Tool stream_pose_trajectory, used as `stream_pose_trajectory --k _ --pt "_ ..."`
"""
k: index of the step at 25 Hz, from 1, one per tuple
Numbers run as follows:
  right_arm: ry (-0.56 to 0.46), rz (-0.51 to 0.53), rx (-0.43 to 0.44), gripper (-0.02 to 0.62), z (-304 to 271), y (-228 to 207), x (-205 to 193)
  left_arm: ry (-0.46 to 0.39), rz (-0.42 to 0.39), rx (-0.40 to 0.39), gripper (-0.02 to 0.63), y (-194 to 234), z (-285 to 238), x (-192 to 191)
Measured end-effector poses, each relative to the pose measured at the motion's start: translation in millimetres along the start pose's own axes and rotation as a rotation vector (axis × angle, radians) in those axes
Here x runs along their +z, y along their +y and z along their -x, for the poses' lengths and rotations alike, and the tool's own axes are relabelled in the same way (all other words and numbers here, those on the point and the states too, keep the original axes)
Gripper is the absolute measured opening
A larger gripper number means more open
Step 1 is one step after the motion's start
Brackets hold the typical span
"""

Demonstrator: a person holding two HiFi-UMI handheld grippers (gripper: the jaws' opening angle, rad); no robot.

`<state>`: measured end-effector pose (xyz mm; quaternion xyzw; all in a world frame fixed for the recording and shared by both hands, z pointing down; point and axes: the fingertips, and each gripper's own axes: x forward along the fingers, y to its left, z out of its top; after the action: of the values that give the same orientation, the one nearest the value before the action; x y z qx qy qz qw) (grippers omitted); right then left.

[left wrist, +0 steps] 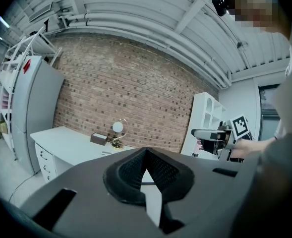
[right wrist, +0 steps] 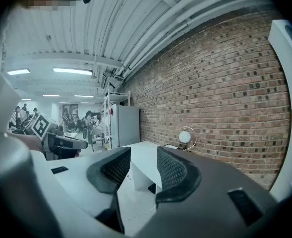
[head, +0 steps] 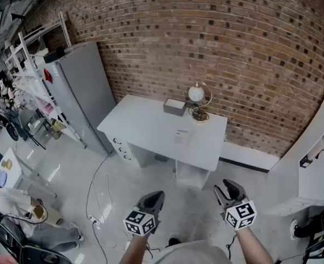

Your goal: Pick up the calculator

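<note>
The calculator [head: 181, 136] is a small pale flat slab lying on the white desk [head: 139, 122], toward its right front; in the left gripper view the calculator [left wrist: 107, 152] shows as a thin sliver. Both grippers hang over the floor well short of the desk, pointing toward it. My left gripper [head: 156, 196] is shut, its pads meeting at the tip with nothing between them [left wrist: 146, 151]. My right gripper [head: 228, 187] is open, a clear gap between its ribbed pads [right wrist: 144, 153], and holds nothing.
A small globe on a brass stand [head: 197, 97] and a grey box [head: 174, 107] stand at the desk's back edge by the brick wall. A tall grey cabinet [head: 76, 89] is left of the desk, white shelving [head: 316, 158] right. Cables [head: 98, 199] trail on the floor.
</note>
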<state>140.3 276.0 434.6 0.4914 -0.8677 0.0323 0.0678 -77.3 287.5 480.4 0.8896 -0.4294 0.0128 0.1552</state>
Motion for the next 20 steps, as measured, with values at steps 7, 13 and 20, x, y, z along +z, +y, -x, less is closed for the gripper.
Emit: stream_pose_trajectory --k 7,13,20 --pt "-0.004 -0.022 -0.026 0.184 -15.5 12.9 -4.5 0.021 0.001 -0.031 0.014 19.6 2.2 -2.6" --pt "0.008 -0.035 -0.028 0.183 -24.7 24.3 -11.8 0.04 -0.006 -0.047 0.014 32.8 1.9 -5.8" --pt "0.023 -0.028 -0.036 0.184 -36.3 21.8 -14.2 0.034 0.013 -0.038 0.014 47.6 -2.8 -5.9"
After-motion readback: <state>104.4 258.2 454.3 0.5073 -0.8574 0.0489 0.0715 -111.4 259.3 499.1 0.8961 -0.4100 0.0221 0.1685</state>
